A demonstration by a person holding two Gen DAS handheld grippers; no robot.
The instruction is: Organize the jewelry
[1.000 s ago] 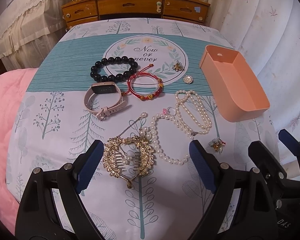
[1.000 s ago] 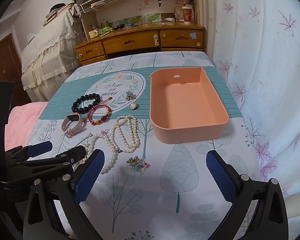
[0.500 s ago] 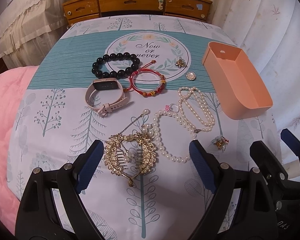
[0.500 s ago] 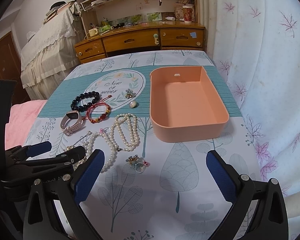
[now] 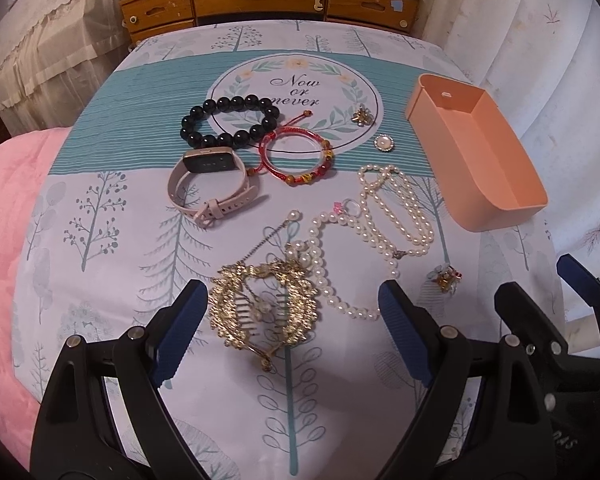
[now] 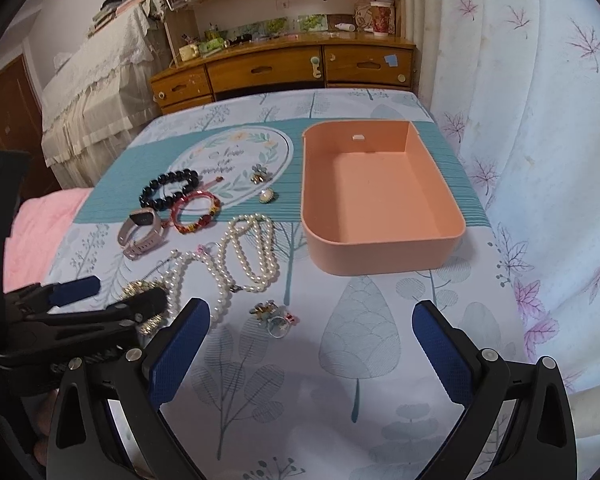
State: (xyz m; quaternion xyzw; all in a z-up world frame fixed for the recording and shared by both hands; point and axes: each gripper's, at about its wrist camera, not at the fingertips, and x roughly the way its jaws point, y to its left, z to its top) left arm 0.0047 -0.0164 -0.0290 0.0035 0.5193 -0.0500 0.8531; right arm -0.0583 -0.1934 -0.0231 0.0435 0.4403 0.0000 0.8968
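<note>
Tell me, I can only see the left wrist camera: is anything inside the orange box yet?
Observer: No. The right wrist view looks straight into the orange box, and its floor is bare.
Operator: Is the right tool holding something?
Observer: No. The right tool is open, with only bedsheet between its fingers.
Operator: What's closest to it?
Observer: The flower ring, lying near one fingertip, untouched.
</note>
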